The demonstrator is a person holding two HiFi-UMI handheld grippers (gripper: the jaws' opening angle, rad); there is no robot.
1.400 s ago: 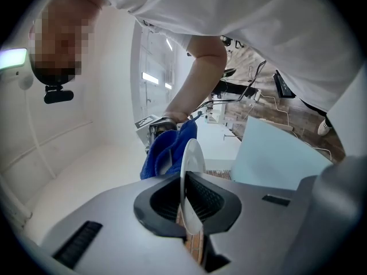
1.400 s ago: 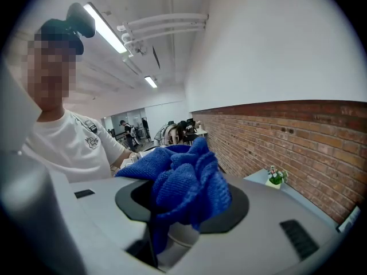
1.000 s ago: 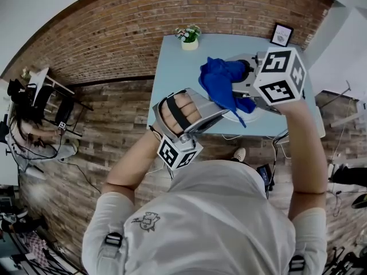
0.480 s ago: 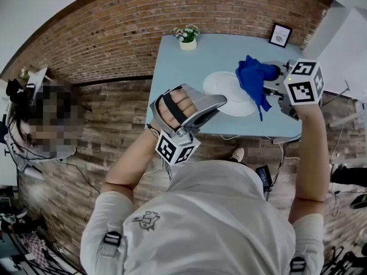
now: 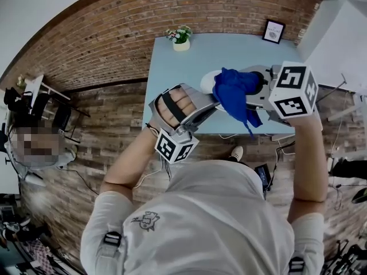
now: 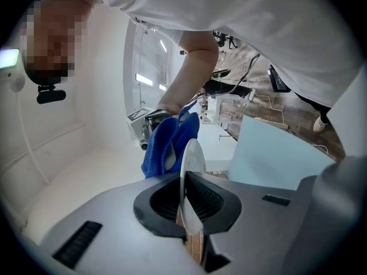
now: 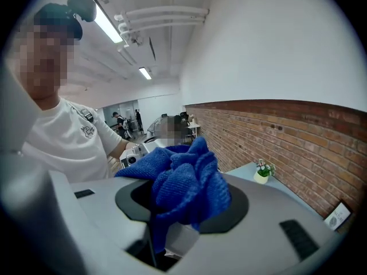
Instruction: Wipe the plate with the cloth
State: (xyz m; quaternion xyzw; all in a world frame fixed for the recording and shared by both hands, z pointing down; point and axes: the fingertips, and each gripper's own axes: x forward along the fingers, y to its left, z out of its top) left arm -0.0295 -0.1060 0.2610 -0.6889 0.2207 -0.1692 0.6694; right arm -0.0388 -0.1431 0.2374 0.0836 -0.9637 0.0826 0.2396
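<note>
Over table [image 5: 178,67], plate [image 6: 192,159] extends rightward toward cloth [image 5: 232,93].

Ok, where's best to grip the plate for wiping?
The rim of the plate, pinched edge-on from the person's side, as the left hand-held gripper holds it: it is thin and flat, and a rim grip leaves its face open to the cloth.

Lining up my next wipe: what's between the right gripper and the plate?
Only the blue cloth, clamped by the right gripper, right beside the plate; the left gripper view shows it.
</note>
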